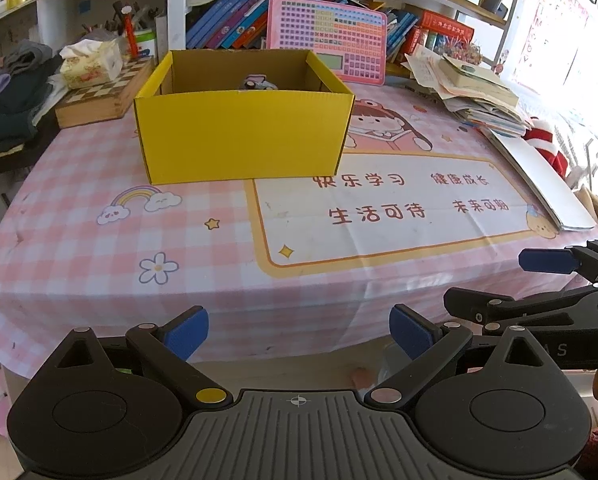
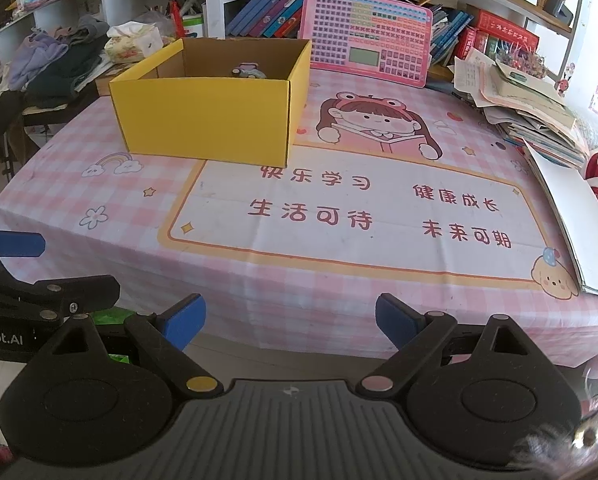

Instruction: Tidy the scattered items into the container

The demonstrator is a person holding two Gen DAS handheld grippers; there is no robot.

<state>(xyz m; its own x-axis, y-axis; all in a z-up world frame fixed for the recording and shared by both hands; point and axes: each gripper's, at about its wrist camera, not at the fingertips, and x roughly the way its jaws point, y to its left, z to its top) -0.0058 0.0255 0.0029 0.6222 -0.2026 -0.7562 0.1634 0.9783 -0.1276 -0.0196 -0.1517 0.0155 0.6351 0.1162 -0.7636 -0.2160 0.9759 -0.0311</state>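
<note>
One table (image 1: 79, 216), covered by a pink checked cloth with cartoon prints and a white panel of red characters. The near stretch of cloth is bare.

One yellow cardboard box (image 1: 243, 136), open-topped, standing on the far left part of the table. Inside it, one small toy-like item (image 1: 257, 82) shows just above the front wall; pale, with a dark round part, too small to identify further.

One pink keyboard-style learning pad (image 1: 327, 40) leaning upright behind the box against a row of books. One stack of papers and booklets (image 1: 479, 92) at the far right. One tissue box (image 1: 91, 62) on one chessboard case (image 1: 103, 96) to the left of the yellow box.

Two grippers, side by side at the near table edge, both angled down toward the cloth, clear of it.

Left gripper (image 1: 299, 332): blue pads spread wide, nothing between them, touching nothing.

Right gripper (image 2: 291, 318): jaws likewise wide apart, empty, over the cloth's hanging edge.
</note>
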